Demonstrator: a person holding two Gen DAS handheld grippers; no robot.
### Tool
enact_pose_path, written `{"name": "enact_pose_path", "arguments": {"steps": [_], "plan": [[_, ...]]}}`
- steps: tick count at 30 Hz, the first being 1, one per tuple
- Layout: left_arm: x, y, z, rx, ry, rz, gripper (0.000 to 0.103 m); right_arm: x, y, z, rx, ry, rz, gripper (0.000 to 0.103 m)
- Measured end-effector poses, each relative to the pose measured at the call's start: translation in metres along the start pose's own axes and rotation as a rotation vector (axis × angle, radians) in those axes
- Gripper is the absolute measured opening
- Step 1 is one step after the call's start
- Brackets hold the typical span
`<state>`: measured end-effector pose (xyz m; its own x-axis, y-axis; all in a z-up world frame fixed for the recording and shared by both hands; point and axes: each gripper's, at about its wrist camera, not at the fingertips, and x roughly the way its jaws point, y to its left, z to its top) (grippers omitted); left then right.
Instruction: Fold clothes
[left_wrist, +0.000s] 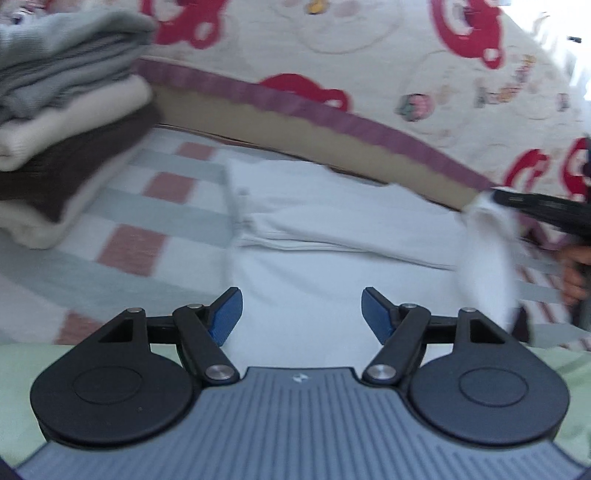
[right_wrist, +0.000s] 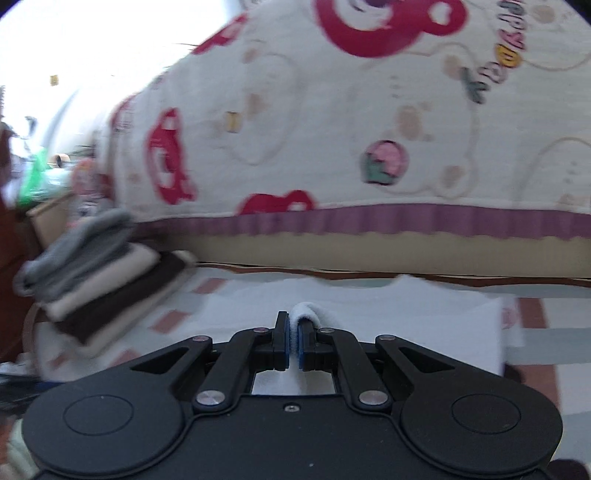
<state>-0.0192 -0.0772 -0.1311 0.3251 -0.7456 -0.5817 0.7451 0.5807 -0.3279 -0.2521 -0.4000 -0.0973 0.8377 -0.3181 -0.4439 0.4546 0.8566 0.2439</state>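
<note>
The white garment (left_wrist: 332, 229) is lying on the checked bedcover (left_wrist: 147, 206) — the left gripper (left_wrist: 302, 314) is hovering spread wide above it, while the right gripper (right_wrist: 293, 345) is pinching its lifted edge.

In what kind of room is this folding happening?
Probably a bedroom at home: a checked sheet under the white garment, a cartoon-print blanket behind, and a stack of folded clothes beside it.
</note>
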Motion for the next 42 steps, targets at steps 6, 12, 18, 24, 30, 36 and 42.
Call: {"name": "enact_pose_path", "arguments": {"steps": [6,12,18,24,30,36,42], "plan": [[0.013,-0.030,-0.007,0.077,0.108,-0.129,0.077,0.022,-0.022,0.002,-0.057,0.021,-0.171,0.006],[0.014,-0.060,-0.030,0.120,0.297,-0.233,0.077,0.003,-0.020,-0.033,0.128,0.045,-0.275,0.006],[0.010,-0.097,-0.049,0.337,0.319,-0.143,0.083,-0.008,-0.013,-0.041,0.015,0.085,-0.312,0.006],[0.011,-0.088,-0.058,0.397,0.368,0.049,0.079,-0.002,-0.016,-0.050,0.016,0.108,-0.315,0.007],[-0.005,-0.085,-0.064,0.369,0.393,0.121,0.079,-0.002,-0.021,-0.056,0.012,0.128,-0.314,0.007],[0.004,-0.097,-0.075,0.460,0.438,0.149,0.084,-0.002,-0.024,-0.062,-0.037,0.130,-0.330,0.007],[-0.012,-0.084,-0.054,0.400,0.340,0.193,0.016,-0.017,-0.032,-0.055,0.033,0.062,-0.325,0.006]]}}
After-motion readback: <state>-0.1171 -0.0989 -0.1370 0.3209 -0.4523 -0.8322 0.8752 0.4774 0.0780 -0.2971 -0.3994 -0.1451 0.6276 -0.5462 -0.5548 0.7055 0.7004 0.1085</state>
